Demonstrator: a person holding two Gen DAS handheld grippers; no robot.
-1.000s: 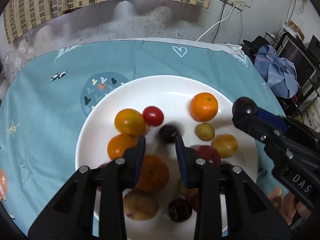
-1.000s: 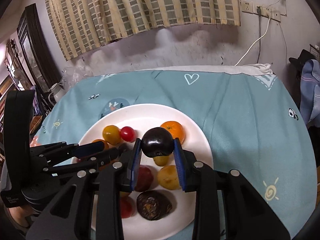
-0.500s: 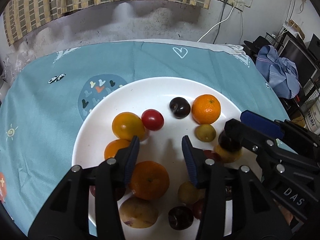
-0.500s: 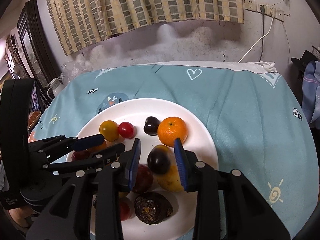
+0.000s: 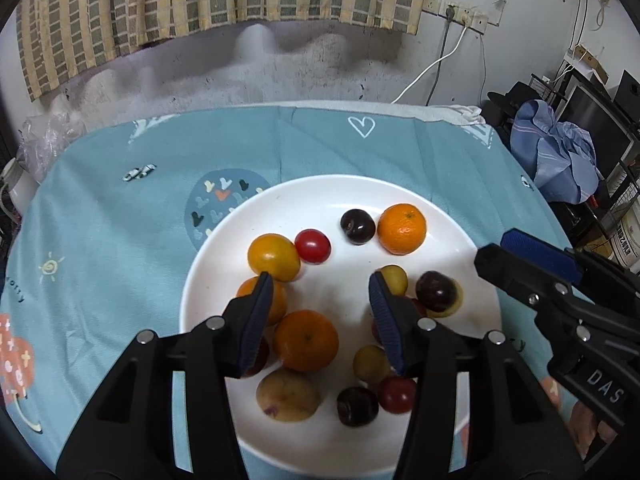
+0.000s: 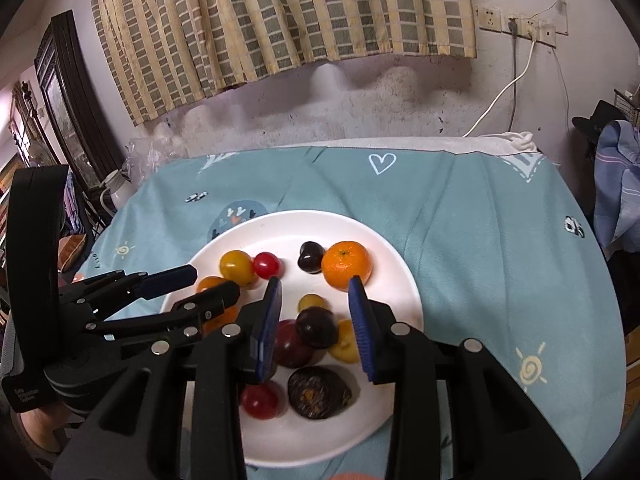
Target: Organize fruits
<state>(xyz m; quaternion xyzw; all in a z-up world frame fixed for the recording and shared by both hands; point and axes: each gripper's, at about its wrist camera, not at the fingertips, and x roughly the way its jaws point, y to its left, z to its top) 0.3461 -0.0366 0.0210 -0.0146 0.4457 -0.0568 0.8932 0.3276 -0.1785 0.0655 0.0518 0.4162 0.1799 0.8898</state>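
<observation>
Left gripper (image 5: pixel 320 280) spread wide, holding nothing, over plate (image 5: pixel 320 192). Fruits all on plate, mixed: oranges w/ a tomato (image 5: pixel 313 245), plums (image 5: pixel 357 227) scattered. Right gripper (image 6: pixel 314 294) released too, above dark plum (image 6: pixel 316 327). Sorting looks barely begun.

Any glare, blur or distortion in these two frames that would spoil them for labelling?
Left wrist view: strong fisheye bending with dark corners; small glare spots on the dark plum and red tomato; the plate is bright but not blown out; fruit is sharp. Right wrist view: same barrel distortion, curving the curtain; soft shadows on the plate; the left gripper looks slightly soft.
</observation>
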